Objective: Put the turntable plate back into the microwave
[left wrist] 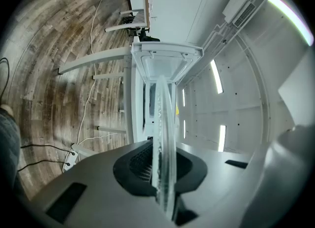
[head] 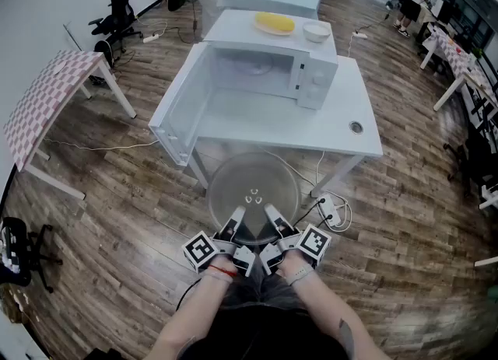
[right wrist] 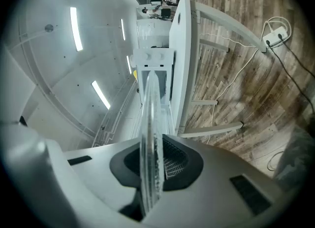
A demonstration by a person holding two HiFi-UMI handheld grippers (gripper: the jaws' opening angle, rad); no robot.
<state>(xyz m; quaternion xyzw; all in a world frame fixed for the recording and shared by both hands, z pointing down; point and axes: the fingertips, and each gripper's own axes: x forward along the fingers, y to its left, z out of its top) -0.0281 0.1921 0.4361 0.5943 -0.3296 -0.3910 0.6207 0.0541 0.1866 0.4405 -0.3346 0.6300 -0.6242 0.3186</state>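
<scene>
You've got the plate (head: 253, 191) up in the air, held flat in front of you on the near side of the surface (head: 342, 125), well short of the microwave (head: 315, 78). So the pick-up is done, by the look of it; the carry and the seating are what's left. The door (head: 177, 113) hangs wide open to the left, and the cavity (head: 249, 71) looks bare, with nothing in it that I can make out. Left gripper (head: 236, 215) has the near rim on the left, right gripper (head: 271, 212) has it on the right, the two side by side and close together. In the left gripper view the glass edge runs straight up between the fingers (left wrist: 135, 165), which are closed onto it, a pad against each face of the rim. Same story in the right gripper view: fingers (right wrist: 174, 160) clamped on the rim, plate edge-on down the middle, microwave beyond. Both grips sit on the near edge only, so the bulk of the plate reaches out past the fingers toward the microwave. My read: you need to bring it forward over the surface, level through the opening, and set it centred on the cavity floor before letting go. It's glass held by one edge, so I'd judge tilt or slip to be the risk.
</scene>
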